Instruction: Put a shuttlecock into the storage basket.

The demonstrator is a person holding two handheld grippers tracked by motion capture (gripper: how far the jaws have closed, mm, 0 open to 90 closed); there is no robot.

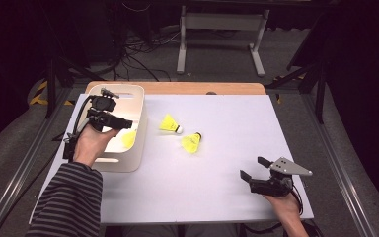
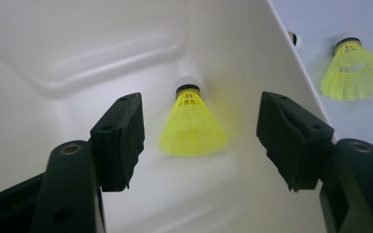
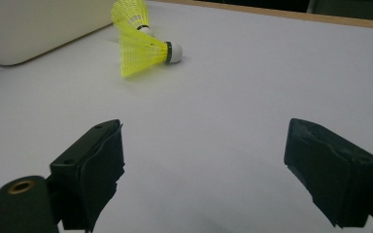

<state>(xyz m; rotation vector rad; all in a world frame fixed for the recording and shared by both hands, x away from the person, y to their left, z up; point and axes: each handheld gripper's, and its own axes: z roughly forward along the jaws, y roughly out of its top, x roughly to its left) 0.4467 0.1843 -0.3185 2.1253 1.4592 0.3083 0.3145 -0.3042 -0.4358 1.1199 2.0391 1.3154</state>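
Shuttlecock (image 2: 193, 124) in yellow lies inside the white plastic bin (image 1: 137, 129), against its wall on the side facing the other two; in the left gripper view its long axis runs up the frame, black-banded cork away from the jaws and open skirt toward them. Left gripper (image 2: 201, 141) hangs over the bin with jaws wide apart, the shuttlecock between and beyond them, touching neither pad. Right gripper (image 1: 254, 168) rests low on the white table (image 1: 227, 148), jaws spread on nothing, well apart from the two shuttlecocks (image 1: 180, 133) lying on their sides mid-table.
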